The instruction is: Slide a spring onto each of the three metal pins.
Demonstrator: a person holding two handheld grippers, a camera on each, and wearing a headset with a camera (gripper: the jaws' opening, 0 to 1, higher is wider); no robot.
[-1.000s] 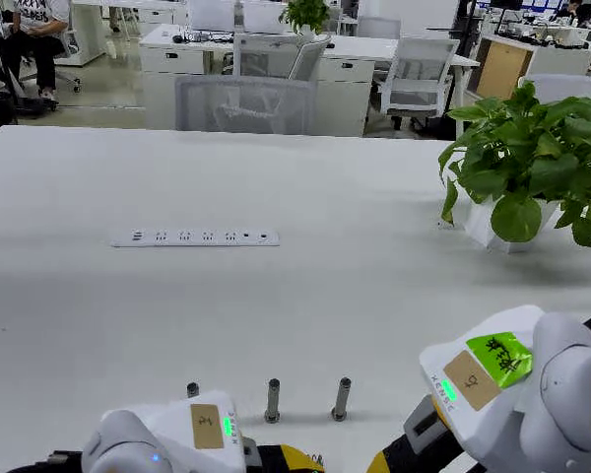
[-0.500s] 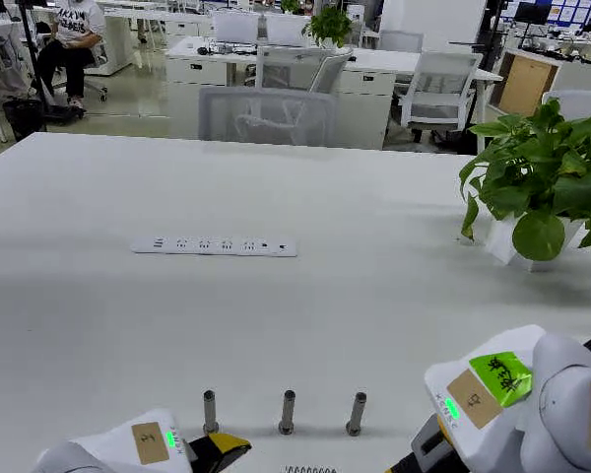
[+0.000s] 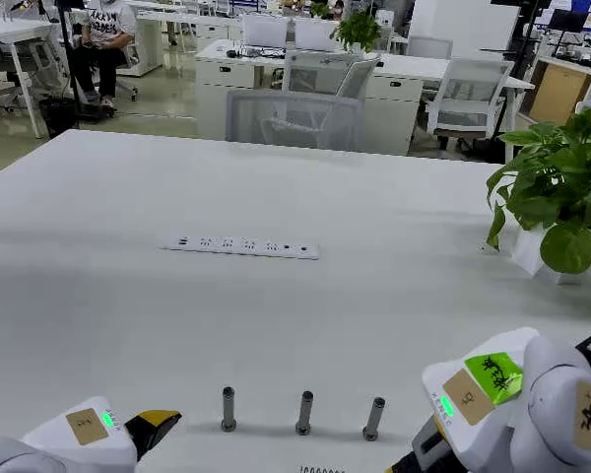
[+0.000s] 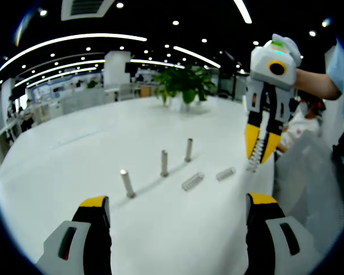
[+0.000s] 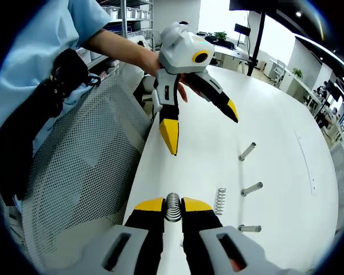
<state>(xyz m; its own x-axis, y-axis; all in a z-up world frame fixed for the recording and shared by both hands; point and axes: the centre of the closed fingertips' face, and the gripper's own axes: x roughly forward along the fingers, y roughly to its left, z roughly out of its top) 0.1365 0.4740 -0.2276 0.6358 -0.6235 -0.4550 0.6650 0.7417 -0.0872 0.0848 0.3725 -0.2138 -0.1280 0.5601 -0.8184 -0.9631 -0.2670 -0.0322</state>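
- Three metal pins, all bare: left pin [image 3: 228, 408], middle pin [image 3: 304, 412], right pin [image 3: 374, 418], upright in a row at 6 o'clock on the table [image 3: 276, 325].
- Changed: a second ago the left gripper [image 4: 178, 201] sat right in front of the left pin and half hid it. I now have it pulled off to 8 o'clock of the row, apart from every pin. The head camera shifted too, but the gap to the pin is real.
- Left fingers [image 4: 93, 213] spread wide, nothing in them.
- Right gripper [image 5: 173, 205] roughly where it was, at 4 o'clock of the right pin. Its fingers [image 5: 151, 207] are pinched narrow on a spring [image 4: 255, 153], coil sticking out past the tips, clear of the table.
- Loose spring [image 4: 192, 181] and a second loose spring [image 4: 225, 173] lie flat on the table just beside the row, at 6 o'clock of the pins.
- Power strip [image 3: 241, 247] at 12 o'clock, well apart, not involved.
- Meaning: the row is unobstructed now, so I judge threading can start. Zero of three done.
- Next move needs the held spring's bore lined up over a pin top. It is gripped by its side, so it may tilt or pop out.
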